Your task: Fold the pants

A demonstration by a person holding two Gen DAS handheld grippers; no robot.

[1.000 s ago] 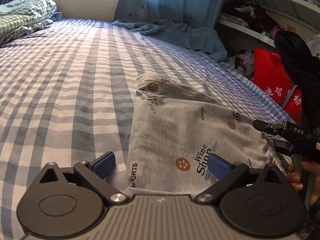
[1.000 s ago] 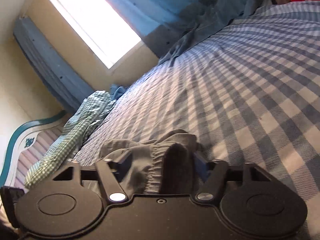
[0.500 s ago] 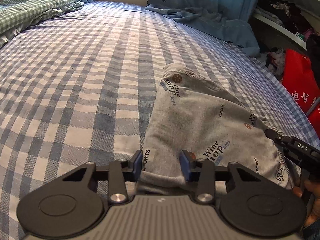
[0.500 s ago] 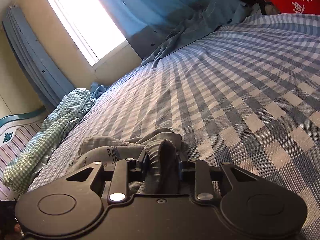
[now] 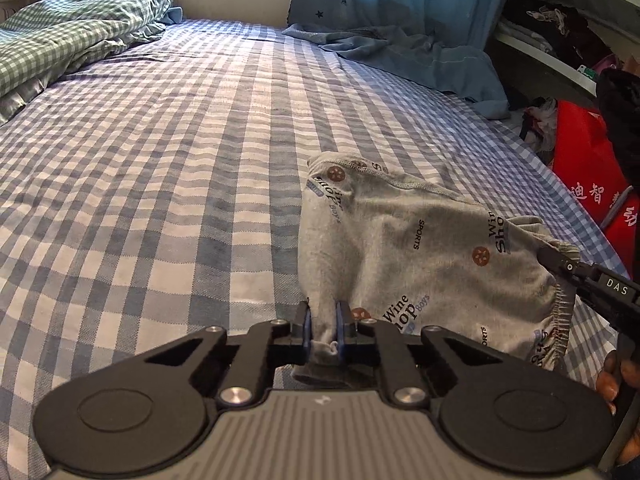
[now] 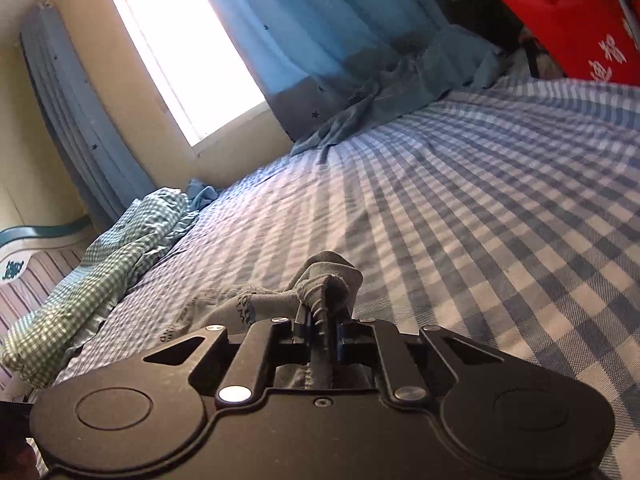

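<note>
Checked bed; pants pinched in both tools.

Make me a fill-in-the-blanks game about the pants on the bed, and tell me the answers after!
1. The grey pants lie on a checked ____.
2. The left gripper is shut on a ____ of the pants.
3. The right gripper pinches the gathered ____ of the pants.
4. The bag beside the bed is ____.

Missing words: bed sheet; corner; waistband; red

Pants: soft grey printed knit cloth. Bedsheet: matt woven check cloth.
</note>
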